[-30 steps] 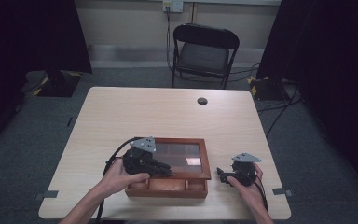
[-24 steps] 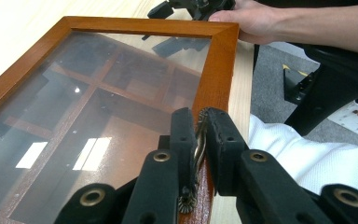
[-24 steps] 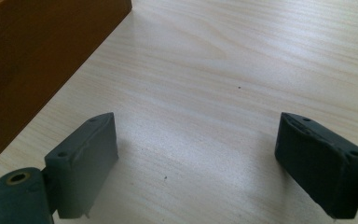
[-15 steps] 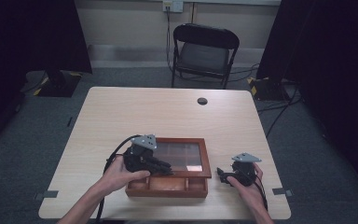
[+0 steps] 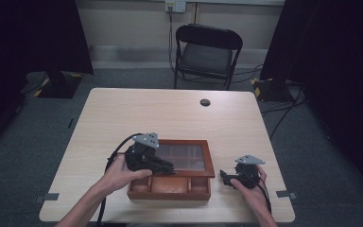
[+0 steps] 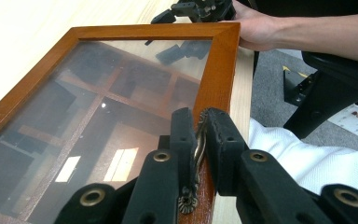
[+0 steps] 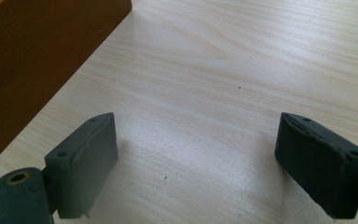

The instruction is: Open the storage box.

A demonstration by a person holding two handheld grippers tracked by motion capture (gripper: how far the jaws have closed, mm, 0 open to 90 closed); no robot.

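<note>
The left tongs (image 6: 199,140) pinch the ornate brass handle (image 6: 196,158) on the glass-paned lid (image 6: 98,107) of the wooden box (image 5: 170,187), tilted up. The right tongs (image 7: 196,163) rest spread apart on the pale woodgrain worktop (image 7: 242,65), just beside the box.

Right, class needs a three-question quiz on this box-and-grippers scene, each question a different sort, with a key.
1. True or false: the left gripper is shut on the lid's brass handle.
2. The right gripper is: A) gripping the box; B) open above the bare table; C) holding a cup.
3. Fill in: the lid has a wooden frame around a ____ pane.

Key: 1 true; 2 B; 3 glass.
</note>
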